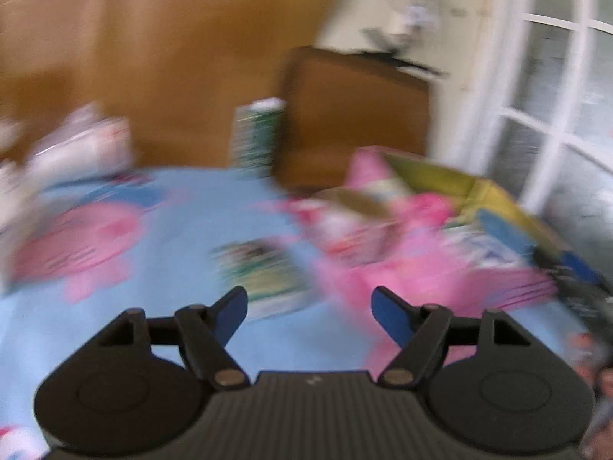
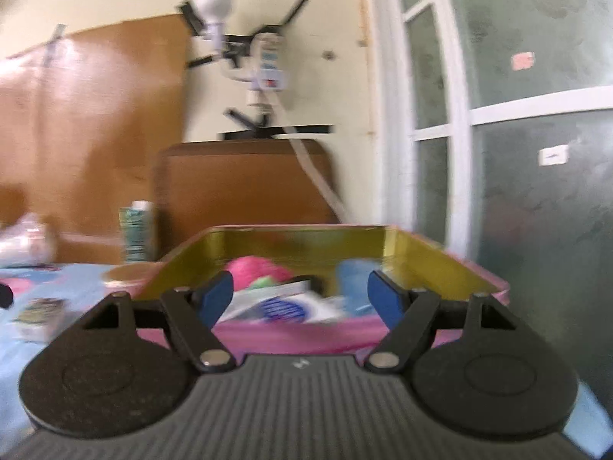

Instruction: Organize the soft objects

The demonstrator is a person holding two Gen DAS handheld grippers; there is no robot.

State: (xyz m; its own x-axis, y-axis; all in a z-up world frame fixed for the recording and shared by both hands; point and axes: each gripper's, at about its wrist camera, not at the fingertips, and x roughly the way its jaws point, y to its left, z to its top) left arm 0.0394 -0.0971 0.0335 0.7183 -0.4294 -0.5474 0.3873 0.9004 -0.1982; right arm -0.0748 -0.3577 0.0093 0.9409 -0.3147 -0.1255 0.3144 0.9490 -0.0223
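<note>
My left tool spread, empty, over blue sheet. My right tool spread, empty, near pink box; soft pink ball inside, far left.

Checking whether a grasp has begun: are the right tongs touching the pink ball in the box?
Apart. The right wrist view shows the right tongs open and empty, with the pink ball farther off inside the box.

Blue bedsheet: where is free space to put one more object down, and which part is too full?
Bare sheet lies between the pink print at left and the small green-white packet. Right of the packet is crowded: pink cloth and the open box, already holding items. Both the left gripper and right gripper are open, empty.
</note>
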